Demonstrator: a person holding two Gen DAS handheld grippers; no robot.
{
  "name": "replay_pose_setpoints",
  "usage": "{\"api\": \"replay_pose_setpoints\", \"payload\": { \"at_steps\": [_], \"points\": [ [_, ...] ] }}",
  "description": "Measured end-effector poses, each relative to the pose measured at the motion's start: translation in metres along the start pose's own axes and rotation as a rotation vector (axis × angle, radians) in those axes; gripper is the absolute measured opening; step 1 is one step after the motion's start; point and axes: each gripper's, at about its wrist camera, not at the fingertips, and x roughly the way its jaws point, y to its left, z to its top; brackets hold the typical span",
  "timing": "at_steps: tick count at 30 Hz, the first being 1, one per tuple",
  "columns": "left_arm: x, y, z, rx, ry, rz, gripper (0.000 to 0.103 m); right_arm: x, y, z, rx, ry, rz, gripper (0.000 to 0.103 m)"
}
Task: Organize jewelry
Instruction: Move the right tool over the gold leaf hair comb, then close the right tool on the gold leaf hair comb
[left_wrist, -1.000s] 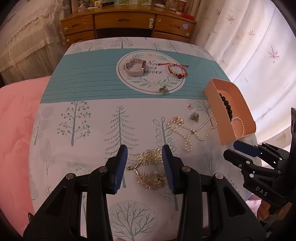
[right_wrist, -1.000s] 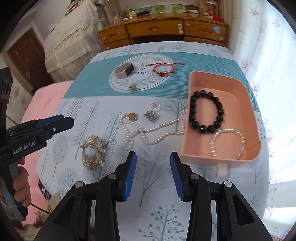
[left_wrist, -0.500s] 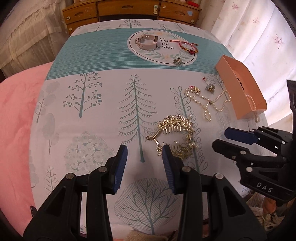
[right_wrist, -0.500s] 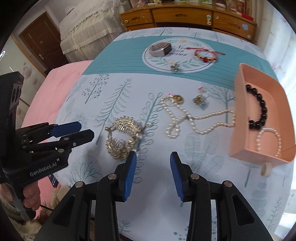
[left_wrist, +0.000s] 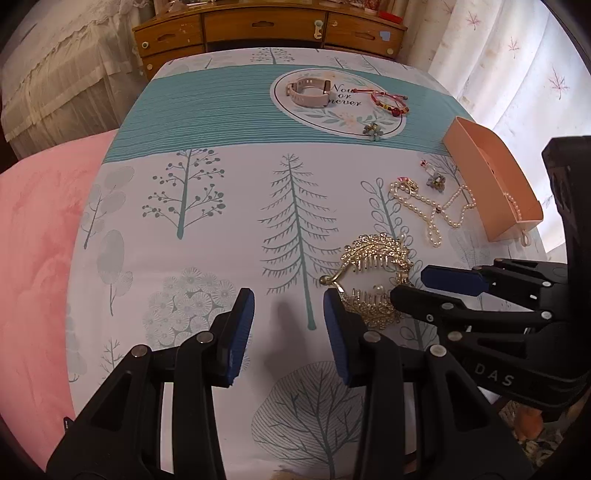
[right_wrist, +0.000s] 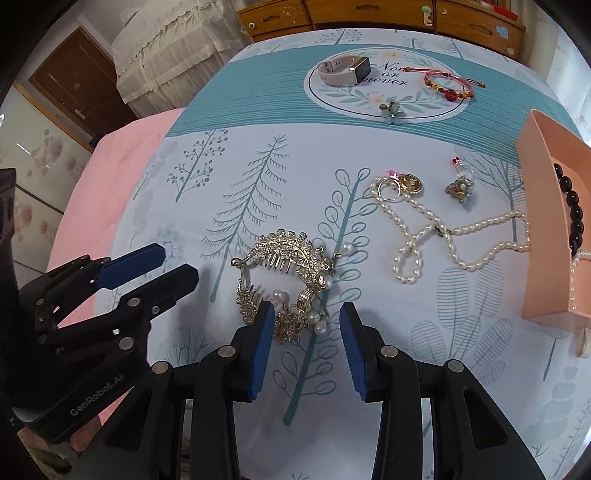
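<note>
A gold hair comb (right_wrist: 284, 273) with pearls lies on the tree-print cloth (right_wrist: 258, 177). My right gripper (right_wrist: 306, 317) hangs open just over it, the comb's near end showing between the blue pads without being pressed. My left gripper (left_wrist: 288, 306) is open over bare cloth, and the comb (left_wrist: 373, 280) sits just right of its right finger. Each gripper shows in the other's view: the right gripper (left_wrist: 410, 284) and the left gripper (right_wrist: 177, 266). A peach tray (right_wrist: 546, 221) at the right holds a black bead bracelet (right_wrist: 574, 214) and a pearl bracelet (right_wrist: 576, 273).
A pearl necklace (right_wrist: 443, 232), a ring with a gold charm (right_wrist: 402, 184) and a small brooch (right_wrist: 460, 188) lie between comb and tray. Farther back are a watch (right_wrist: 345, 70), a red bracelet (right_wrist: 447, 85) and a flower brooch (right_wrist: 393, 110). A pink blanket (left_wrist: 33, 240) borders the left.
My right gripper has swung left and down from in front of the tray to the comb. My left gripper has shifted left off the comb and sunk a little. Both jaws kept their width.
</note>
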Motion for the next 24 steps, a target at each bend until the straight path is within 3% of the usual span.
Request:
{"api": "replay_pose_setpoints", "payload": {
  "at_steps": [3,10,24],
  "points": [
    [0.000,0.006,-0.001,-0.015,-0.004,-0.010,0.036,0.006,0.003,0.004,0.007,0.001,-0.012,0.038],
    [0.001,0.014,-0.001,-0.032,-0.015,-0.032,0.036,0.011,0.011,0.011,0.007,-0.018,-0.043,0.023],
    [0.001,0.023,-0.002,-0.057,-0.030,-0.054,0.036,0.013,-0.003,0.024,0.109,0.025,-0.007,0.022]
  ]
}}
